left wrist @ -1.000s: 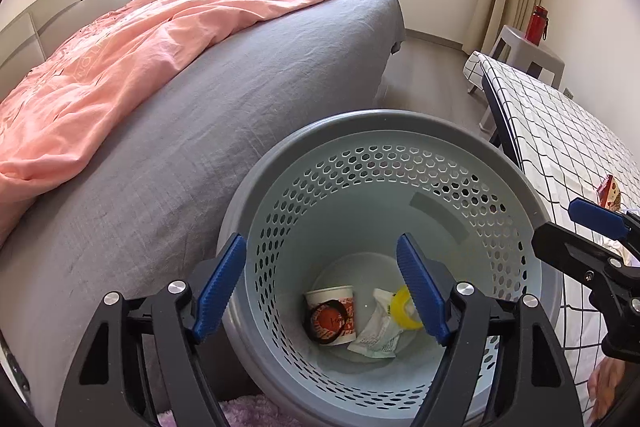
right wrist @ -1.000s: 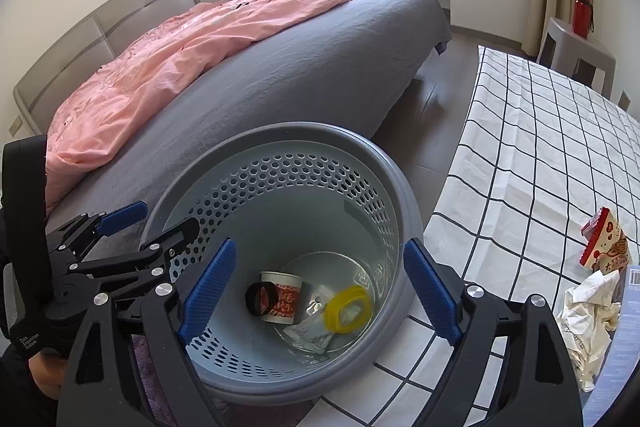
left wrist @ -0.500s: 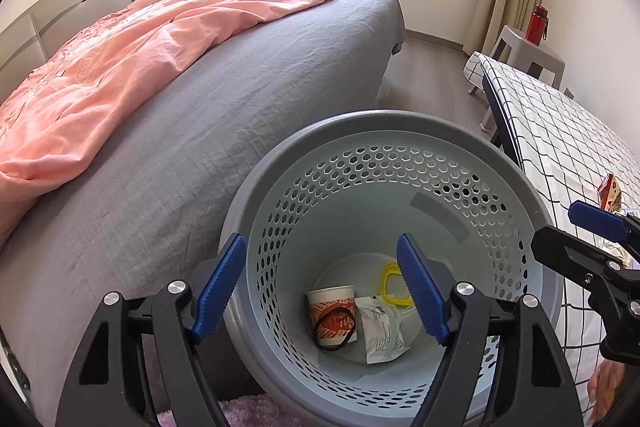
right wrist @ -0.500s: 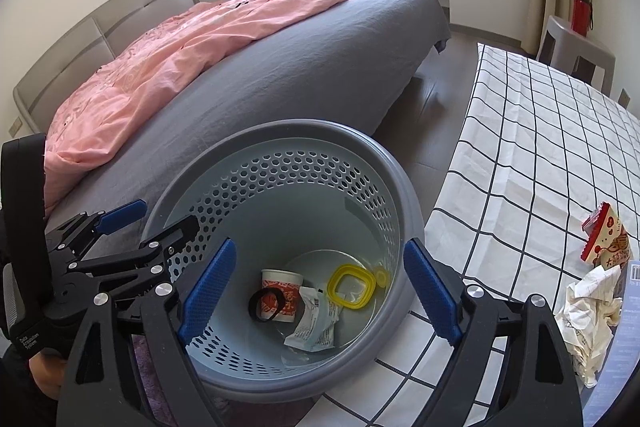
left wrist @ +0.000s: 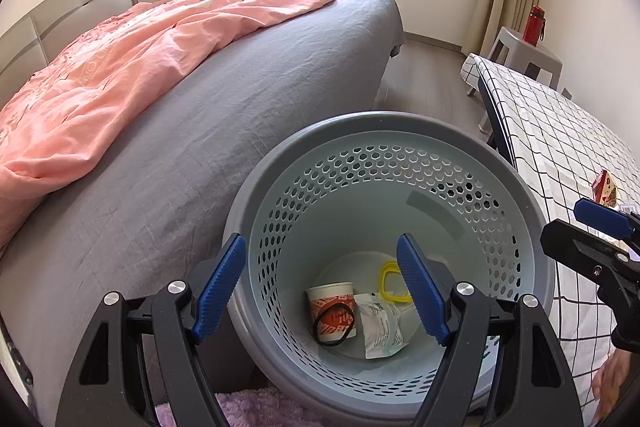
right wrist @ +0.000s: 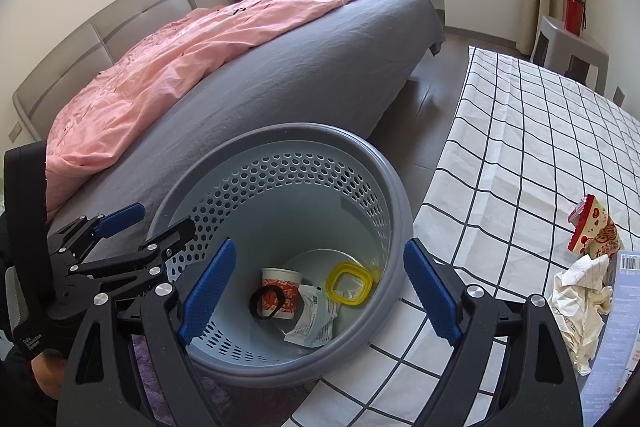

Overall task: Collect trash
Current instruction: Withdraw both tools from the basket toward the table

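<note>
A grey perforated bin [left wrist: 500,163] [right wrist: 396,187] stands between the bed and the checked table. In it lie a paper cup [left wrist: 334,309] [right wrist: 280,291] with a black band, a white wrapper [left wrist: 380,327] [right wrist: 316,321] and a yellow ring-shaped lid [left wrist: 390,281] [right wrist: 348,281]. My left gripper [left wrist: 322,289] [right wrist: 136,223] is open and empty above the bin's near rim. My right gripper [right wrist: 318,295] [left wrist: 588,223] is open and empty over the bin's right side. On the table lie a red snack packet [right wrist: 596,231] [left wrist: 606,187] and crumpled paper [right wrist: 580,299].
A bed with a grey sheet [left wrist: 240,107] and pink duvet [left wrist: 120,67] fills the left. The table with a checked cloth [right wrist: 540,147] is on the right. A grey stool with a red bottle [left wrist: 534,25] stands by the curtains. A purple rug [left wrist: 248,407] lies below.
The yellow lid, cup and wrapper have shifted and settled in the bottom of the bin. Both grippers stay open and hardly move.
</note>
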`<control>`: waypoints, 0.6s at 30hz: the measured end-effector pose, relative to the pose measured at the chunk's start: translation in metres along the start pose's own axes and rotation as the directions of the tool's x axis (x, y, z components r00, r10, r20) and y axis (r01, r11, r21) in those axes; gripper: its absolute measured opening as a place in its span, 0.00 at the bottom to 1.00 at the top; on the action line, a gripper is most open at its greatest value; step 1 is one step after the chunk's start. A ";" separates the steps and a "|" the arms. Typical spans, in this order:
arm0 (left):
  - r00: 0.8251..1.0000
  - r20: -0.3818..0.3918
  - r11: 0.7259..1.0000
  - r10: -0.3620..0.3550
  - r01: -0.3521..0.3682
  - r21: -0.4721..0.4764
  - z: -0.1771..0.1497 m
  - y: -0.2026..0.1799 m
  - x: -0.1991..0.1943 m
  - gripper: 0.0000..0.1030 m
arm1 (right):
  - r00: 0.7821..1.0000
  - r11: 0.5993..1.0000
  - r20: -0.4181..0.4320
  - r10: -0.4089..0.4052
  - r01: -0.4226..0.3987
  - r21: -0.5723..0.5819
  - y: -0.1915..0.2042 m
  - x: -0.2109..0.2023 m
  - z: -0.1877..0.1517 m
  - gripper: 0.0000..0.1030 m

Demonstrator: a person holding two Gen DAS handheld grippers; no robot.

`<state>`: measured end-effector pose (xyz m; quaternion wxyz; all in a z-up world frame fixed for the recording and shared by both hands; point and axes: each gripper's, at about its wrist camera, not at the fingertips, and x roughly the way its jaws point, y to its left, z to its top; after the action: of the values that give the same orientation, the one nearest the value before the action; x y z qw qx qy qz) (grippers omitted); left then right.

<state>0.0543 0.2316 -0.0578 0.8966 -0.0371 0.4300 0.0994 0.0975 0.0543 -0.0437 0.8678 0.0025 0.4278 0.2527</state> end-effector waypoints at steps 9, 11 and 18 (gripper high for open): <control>1.000 0.015 1.000 -0.013 0.013 0.006 -0.007 -0.008 -0.017 0.72 | 1.000 1.000 0.015 -0.014 0.013 0.022 -0.007 -0.022 -0.012 0.82; 1.000 0.017 1.000 -0.017 0.017 0.011 -0.008 -0.012 -0.021 0.72 | 1.000 0.999 0.016 -0.018 0.017 0.029 -0.010 -0.026 -0.015 0.82; 0.999 0.026 0.999 -0.040 0.039 0.033 -0.013 -0.029 -0.035 0.72 | 0.999 0.998 0.023 -0.034 0.033 0.049 -0.023 -0.044 -0.028 0.82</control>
<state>0.0291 0.1964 -0.0395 0.9044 -0.0299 0.4189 0.0752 0.0645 0.0093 -0.0341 0.8766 0.0192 0.4235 0.2276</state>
